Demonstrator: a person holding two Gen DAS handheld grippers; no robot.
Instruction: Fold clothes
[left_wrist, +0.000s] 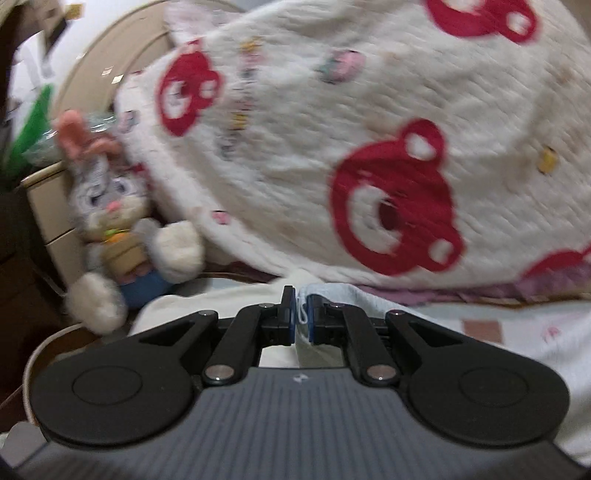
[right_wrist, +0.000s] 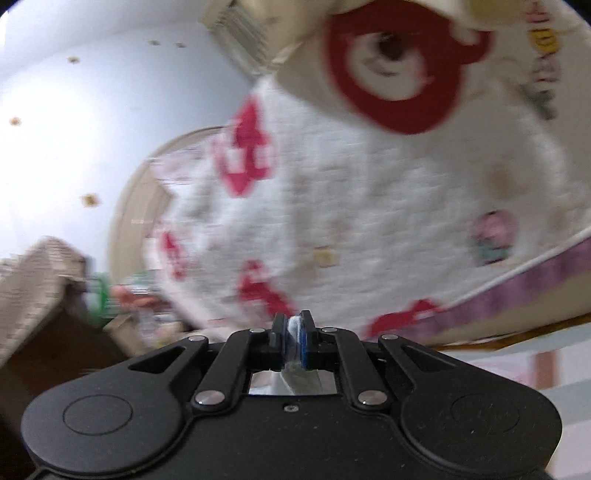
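Pale blue garment (left_wrist: 334, 295): its edge is pinched between the blue pads of the left tongs (left_wrist: 302, 317), low over the bed (left_wrist: 517, 332); the right tongs (right_wrist: 294, 338) are clenched on a fold of the same cloth. Behind, a white quilt with red bear heads (left_wrist: 369, 147). At left, a grey plush rabbit (left_wrist: 110, 206) against a beige headboard (left_wrist: 110, 48).
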